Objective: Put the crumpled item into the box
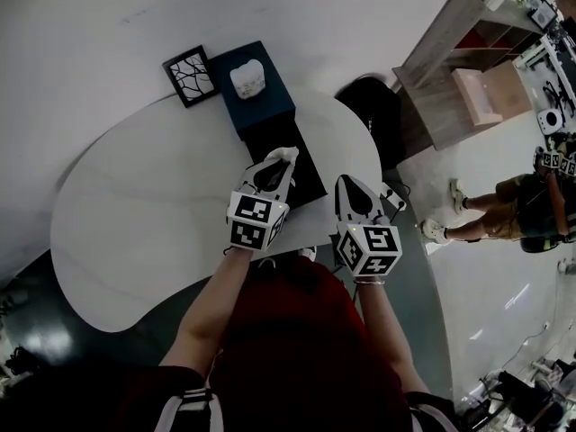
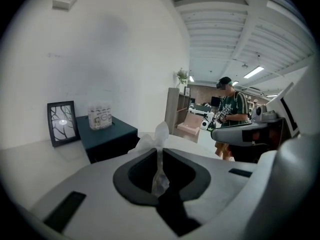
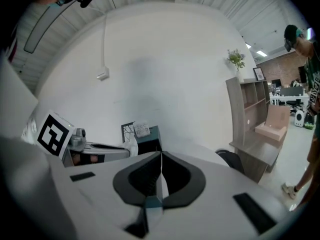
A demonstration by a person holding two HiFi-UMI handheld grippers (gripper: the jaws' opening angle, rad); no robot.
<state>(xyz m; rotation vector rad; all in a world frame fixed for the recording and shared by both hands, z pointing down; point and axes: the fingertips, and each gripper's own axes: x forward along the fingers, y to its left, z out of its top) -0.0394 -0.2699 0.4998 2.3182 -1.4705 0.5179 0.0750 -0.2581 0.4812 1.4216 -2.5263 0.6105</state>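
My left gripper [image 1: 281,157] is shut on a white crumpled tissue [image 2: 159,134] that sticks up out of its tips; the tissue [image 1: 287,153] also shows in the head view. It hovers just in front of the dark blue box [image 1: 261,97], which stands at the far edge of the white table [image 1: 135,232]. A small white pack [image 1: 247,80] rests on top of the box [image 2: 107,136]. My right gripper [image 1: 346,184] is beside the left one, its jaws pressed together with nothing between them [image 3: 160,156].
A black-framed picture [image 1: 189,76] leans to the left of the box. A black flat piece [image 1: 306,180] lies under the left gripper. A dark chair [image 1: 373,106], a wooden shelf [image 1: 468,61] and a standing person [image 1: 517,207] are to the right of the table.
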